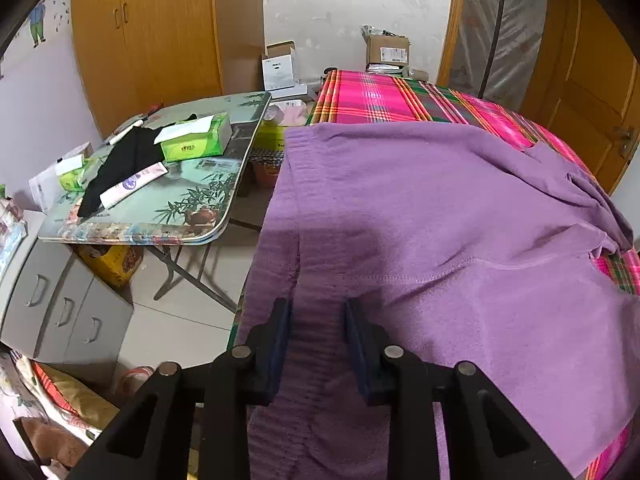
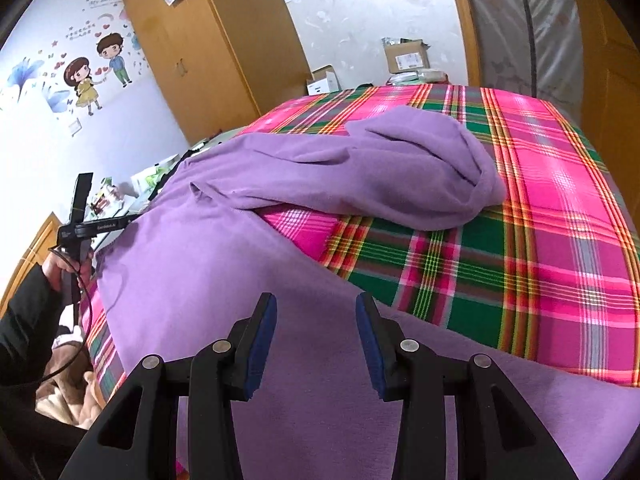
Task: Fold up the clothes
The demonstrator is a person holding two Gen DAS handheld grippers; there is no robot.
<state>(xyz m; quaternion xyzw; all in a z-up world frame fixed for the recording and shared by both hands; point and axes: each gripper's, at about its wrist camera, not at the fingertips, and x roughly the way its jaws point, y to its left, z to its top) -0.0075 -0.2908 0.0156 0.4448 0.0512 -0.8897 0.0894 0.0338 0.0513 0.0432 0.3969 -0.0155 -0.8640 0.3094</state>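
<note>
A bed covered with a pink, green and yellow plaid sheet point(image 2: 520, 208) stretches ahead of the right claw point(image 2: 316, 306). A purple knit garment point(image 2: 224, 264) lies spread directly on it, passing under both claws, with one bunched sleeve point(image 2: 420, 172) resting on the plaid ahead of the right claw.

One purple garment point(image 1: 440, 220), two tissue boxes point(image 1: 196, 138)

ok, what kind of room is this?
Most likely a home bedroom: a purple garment lies on a plaid-covered bed, with a wooden wardrobe and cartoon wall stickers behind.
</note>
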